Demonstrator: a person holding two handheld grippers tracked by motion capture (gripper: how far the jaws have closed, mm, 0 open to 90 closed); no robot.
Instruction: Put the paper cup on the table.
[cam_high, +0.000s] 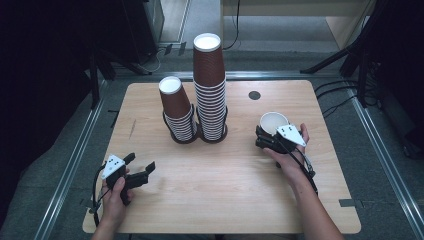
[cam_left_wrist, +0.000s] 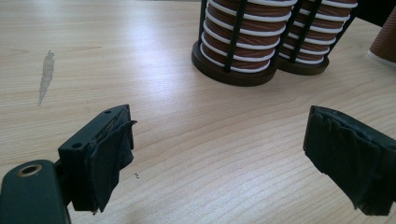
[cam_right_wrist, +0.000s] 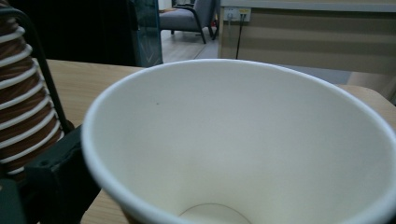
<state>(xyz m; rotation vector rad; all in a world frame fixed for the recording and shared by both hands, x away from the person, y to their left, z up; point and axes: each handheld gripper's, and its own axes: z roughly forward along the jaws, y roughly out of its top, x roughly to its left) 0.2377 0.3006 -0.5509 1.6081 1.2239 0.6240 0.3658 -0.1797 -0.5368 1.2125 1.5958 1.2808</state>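
The right claw (cam_high: 267, 134) is clamped on a single paper cup (cam_high: 273, 122), which stands mouth-up with its white inside showing. In the high view the cup sits to the right of the cup holder (cam_high: 197, 136), well apart from it, and whether its base touches the wooden worktop (cam_high: 235, 200) or hangs just above it I cannot tell. The person's right hand (cam_high: 290, 155) wraps the gripper body just behind the cup. In the right gripper view the cup's (cam_right_wrist: 243, 140) open mouth lies close to the lens, its white rim unbroken, with one black jaw pressed against its outer wall at lower left and the ribbed stack in the holder (cam_right_wrist: 23, 107) just beyond that.

The holder is a dark double rack standing on the worktop. It carries two stacks of brown cups set upside down: the tall stack (cam_high: 209, 85) in its right well and the short stack (cam_high: 177, 107) in its left well, the short one leaning a little to the left.

The left claw (cam_high: 140, 167) stands apart and holds nothing. It lies in front and to the left of the holder, well apart from it, gripped by the left hand (cam_high: 116, 192). In the left gripper view its two padded jaws rise wide over bare wood, with the holder's base (cam_left_wrist: 243, 70) ahead of them.
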